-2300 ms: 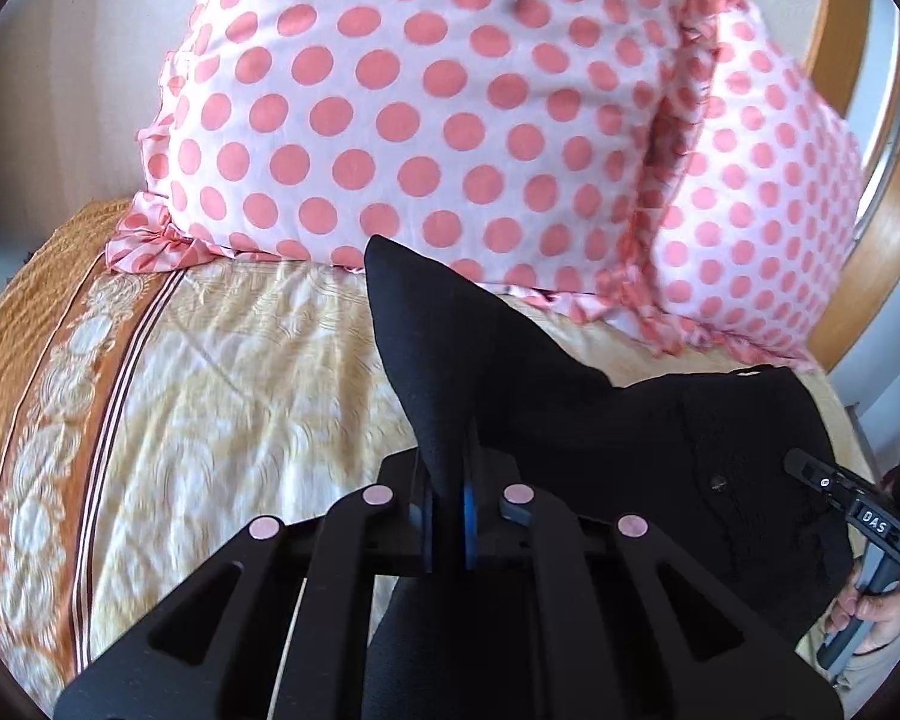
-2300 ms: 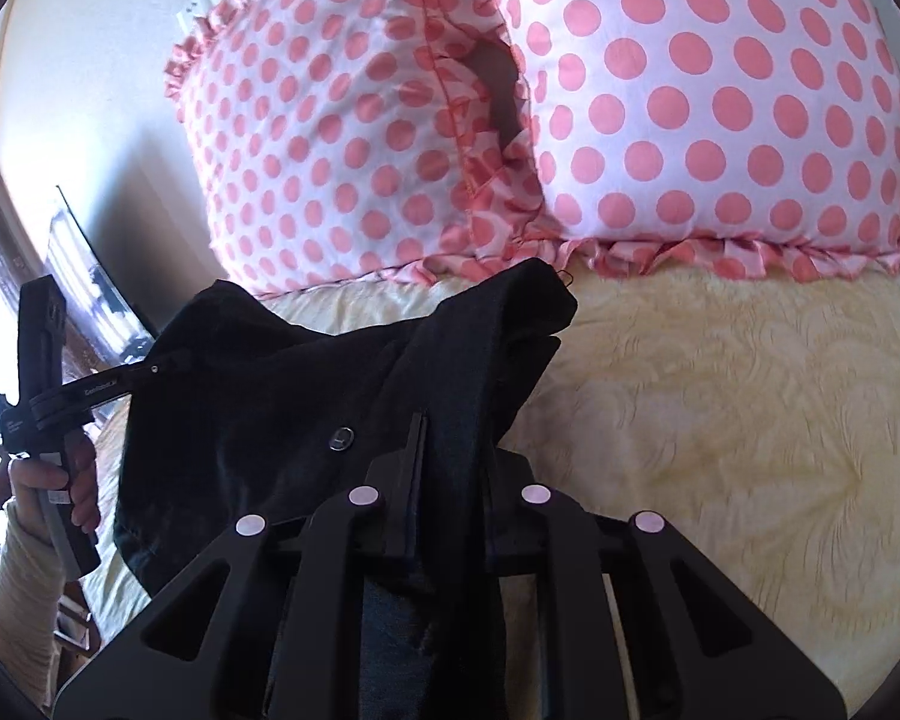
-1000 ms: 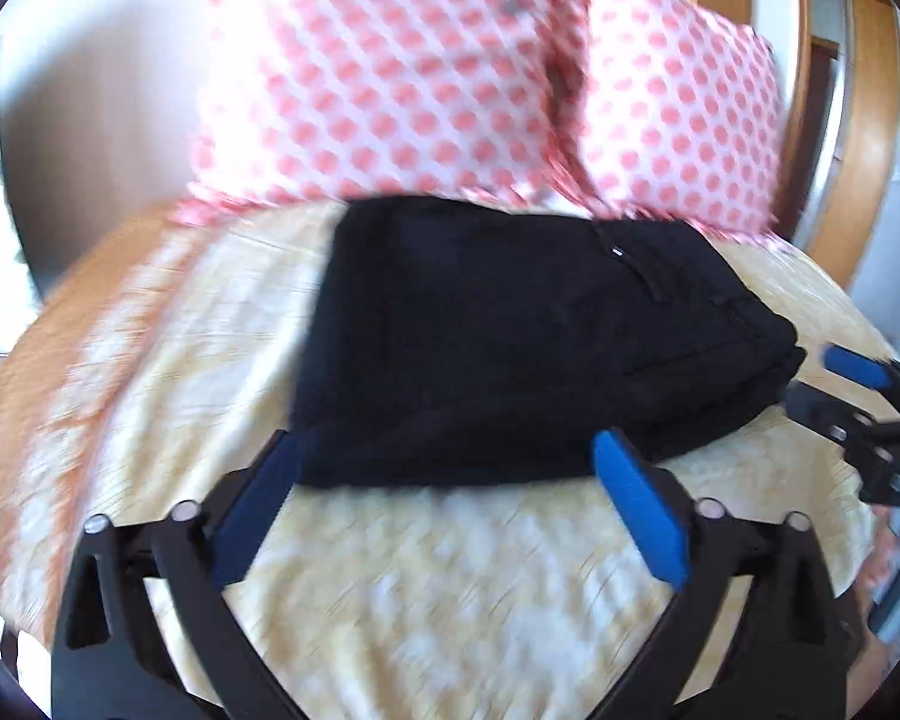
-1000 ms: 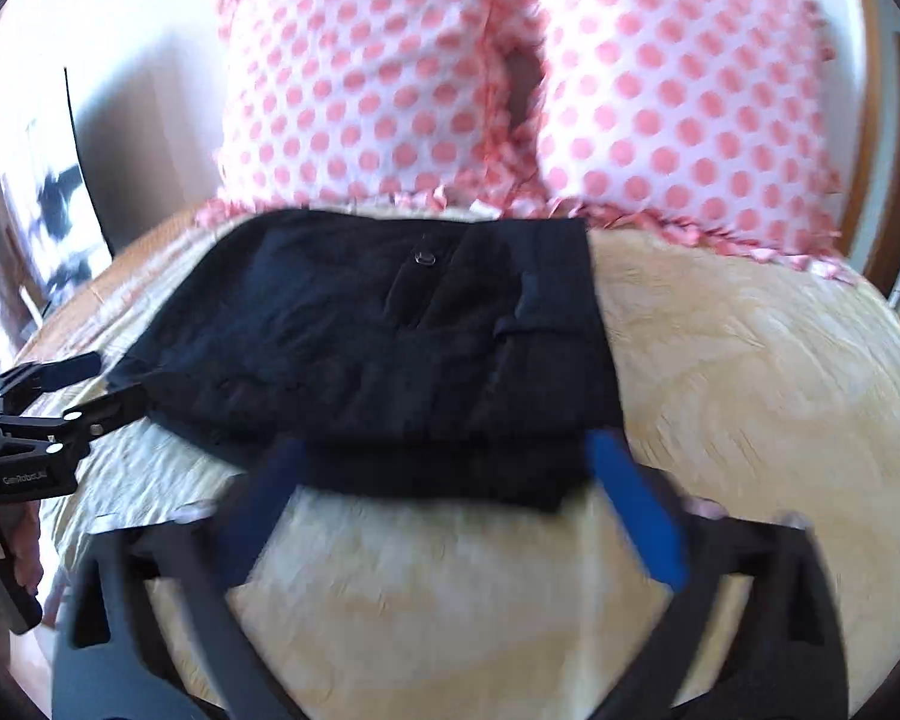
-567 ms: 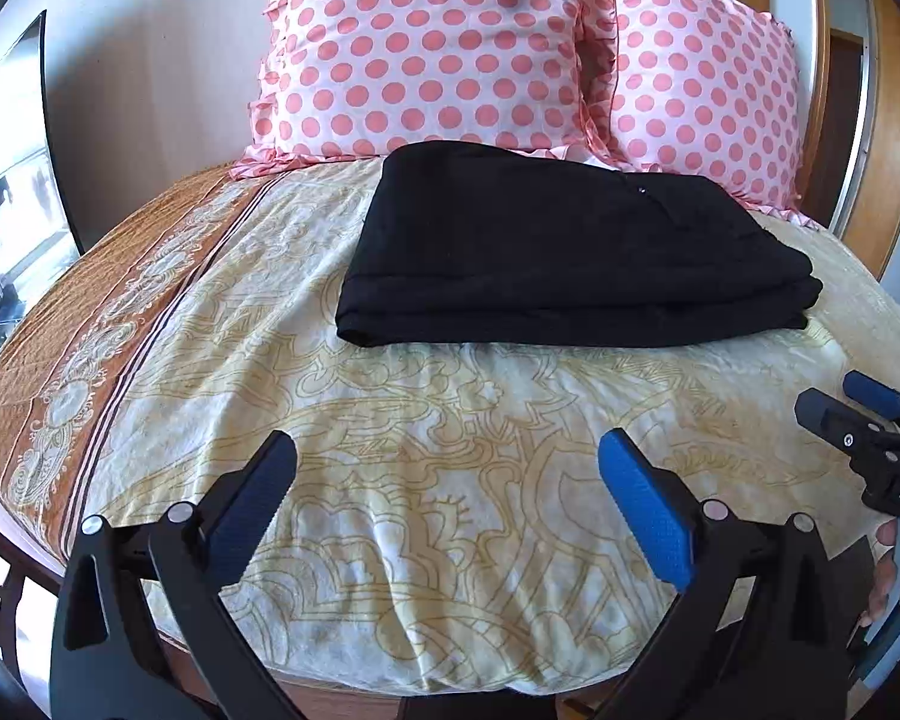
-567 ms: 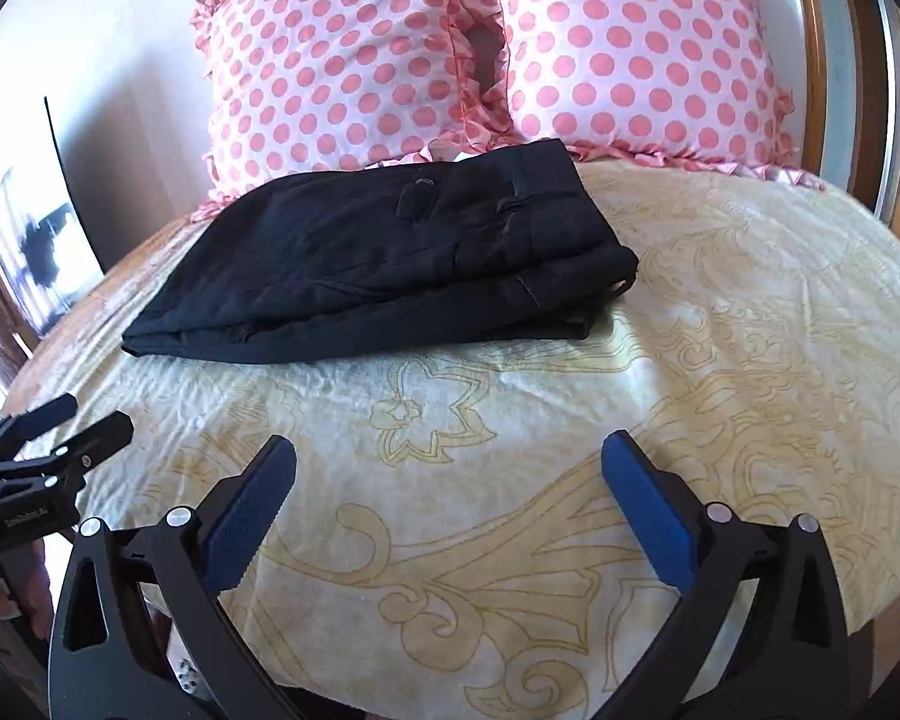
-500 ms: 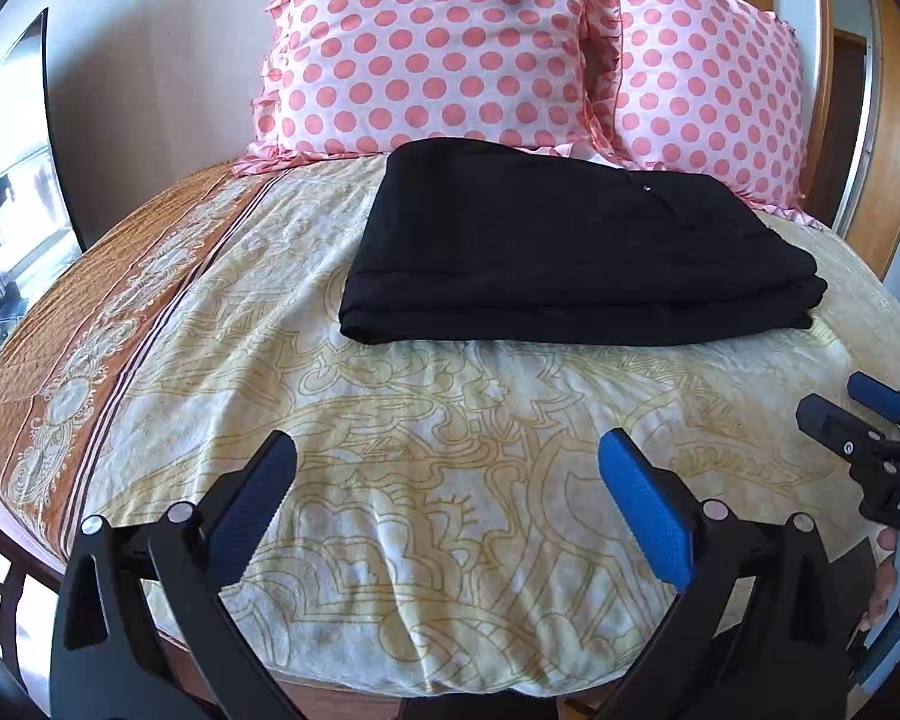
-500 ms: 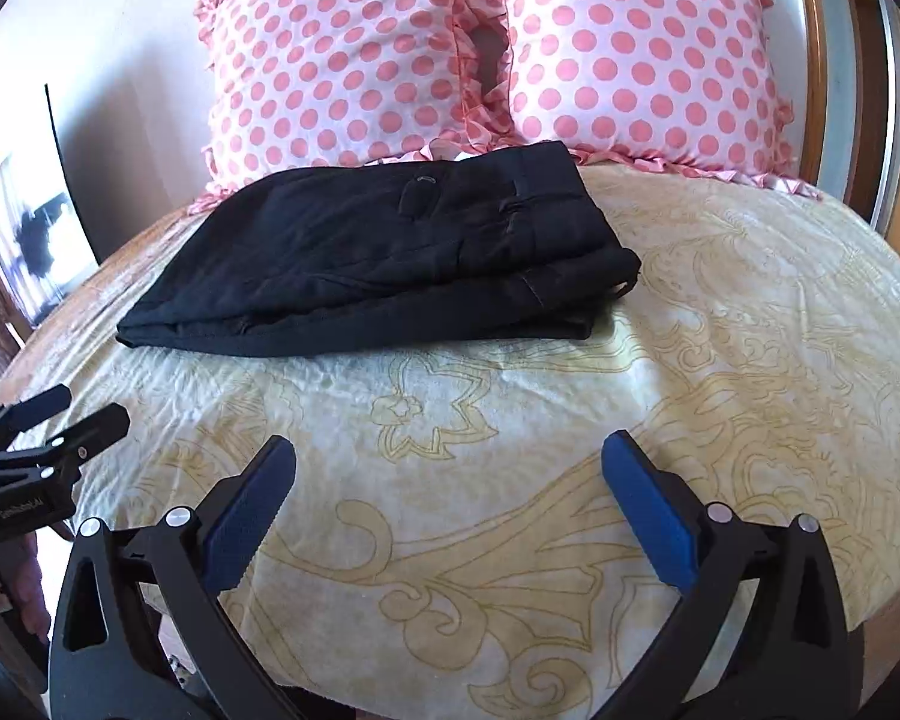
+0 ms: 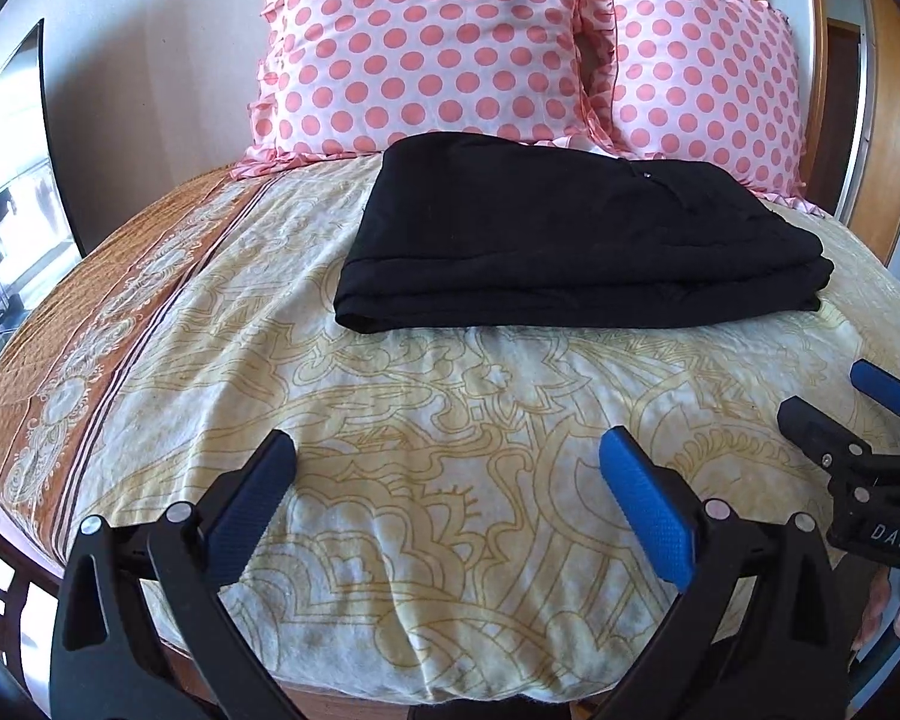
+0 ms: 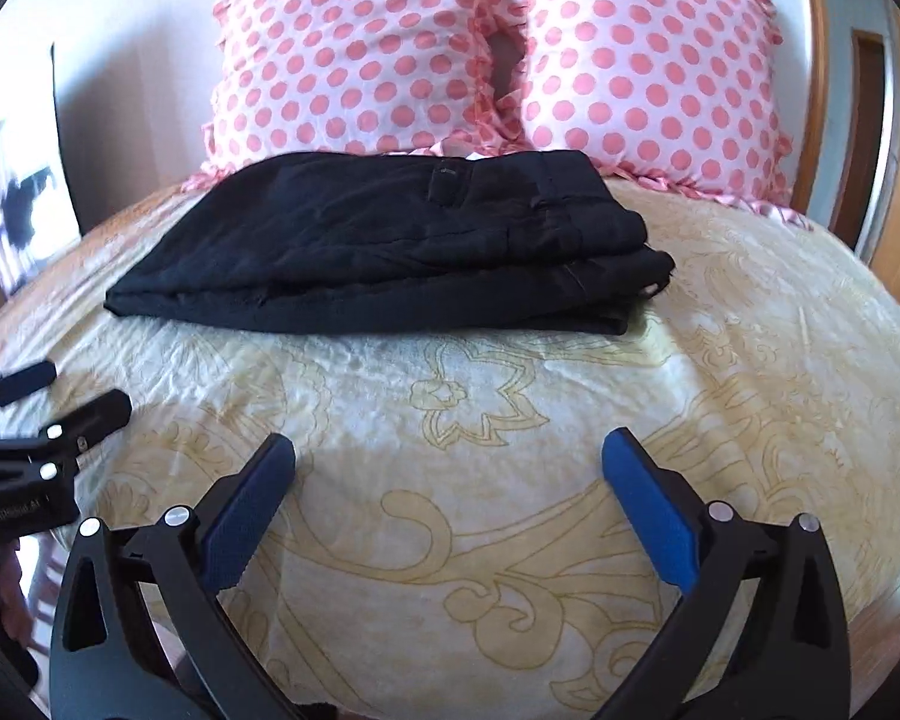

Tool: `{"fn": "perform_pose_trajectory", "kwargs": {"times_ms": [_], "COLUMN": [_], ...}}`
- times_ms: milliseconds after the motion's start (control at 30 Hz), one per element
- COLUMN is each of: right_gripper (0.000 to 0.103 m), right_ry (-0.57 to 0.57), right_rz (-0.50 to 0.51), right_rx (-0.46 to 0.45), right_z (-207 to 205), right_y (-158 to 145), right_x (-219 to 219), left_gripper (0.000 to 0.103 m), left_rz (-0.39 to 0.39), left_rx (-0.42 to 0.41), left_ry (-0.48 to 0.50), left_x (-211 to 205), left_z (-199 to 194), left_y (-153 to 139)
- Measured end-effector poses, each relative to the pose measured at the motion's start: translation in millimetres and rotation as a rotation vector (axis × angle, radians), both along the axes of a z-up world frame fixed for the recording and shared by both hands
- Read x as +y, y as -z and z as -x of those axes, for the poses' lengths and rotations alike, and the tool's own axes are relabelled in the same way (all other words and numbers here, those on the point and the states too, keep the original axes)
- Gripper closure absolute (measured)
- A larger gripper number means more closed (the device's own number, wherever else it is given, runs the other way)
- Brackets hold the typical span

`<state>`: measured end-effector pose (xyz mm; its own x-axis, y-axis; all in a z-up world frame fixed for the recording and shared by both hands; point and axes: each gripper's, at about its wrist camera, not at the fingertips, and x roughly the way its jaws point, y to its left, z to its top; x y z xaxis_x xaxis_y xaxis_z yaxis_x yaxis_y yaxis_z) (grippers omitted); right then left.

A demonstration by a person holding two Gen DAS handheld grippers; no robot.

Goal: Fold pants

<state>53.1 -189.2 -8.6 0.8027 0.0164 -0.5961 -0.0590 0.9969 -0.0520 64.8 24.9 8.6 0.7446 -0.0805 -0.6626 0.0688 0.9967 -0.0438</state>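
Observation:
The black pants (image 9: 558,240) lie folded in a flat rectangular stack on the yellow patterned bedspread (image 9: 450,408), just in front of the pillows. In the right wrist view the same pants (image 10: 402,240) show their waistband and layered edges at the right. My left gripper (image 9: 447,468) hangs open over the near part of the bed, well short of the pants, with nothing between its blue pads. My right gripper (image 10: 447,468) is open too, equally far back and holding nothing. Each gripper appears at the edge of the other's view.
Two pink polka-dot pillows (image 9: 426,42) (image 10: 642,60) lean against the wall behind the pants. A wooden bed frame (image 9: 888,138) curves up on the right. The bedspread has an orange border (image 9: 90,324) on the left. A hand (image 9: 894,612) holds the other gripper's handle.
Both grippers let go of the black pants, opened and pulled back toward the foot of the bed. The pants now lie folded near the pillows. Over the last half second little has moved.

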Motion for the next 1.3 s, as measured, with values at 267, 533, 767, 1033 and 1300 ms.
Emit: {"fn": "perform_pose_trajectory", "kwargs": {"times_ms": [267,533,767,1033,1300], "right_gripper": [0.001,0.001,0.001,0.001,0.001], "right_ry": [0.028,0.036,0.037,0.037,0.036], "right_rz": [-0.008,-0.007,-0.008,-0.007,-0.007], "right_rx": [-0.039,-0.045,-0.045,-0.046,-0.046], "right_z": [3.4,2.8,2.8,2.9,3.0], "right_y": [1.7,1.8,1.9,2.0,2.1], "right_x": [0.0,0.9,0.8,0.8,0.9], "left_gripper": [0.002,0.002,0.002,0.002,0.002], "left_rz": [0.004,0.005,0.005,0.005,0.006], "left_rx": [-0.02,-0.023,-0.023,-0.023,-0.023], "left_ry": [-0.009,-0.011,-0.01,-0.01,-0.01], "left_x": [1.1,0.8,1.1,1.1,1.0], "left_z": [2.7,2.9,3.0,3.3,3.4], "left_y": [0.9,1.0,0.7,0.7,0.7]}}
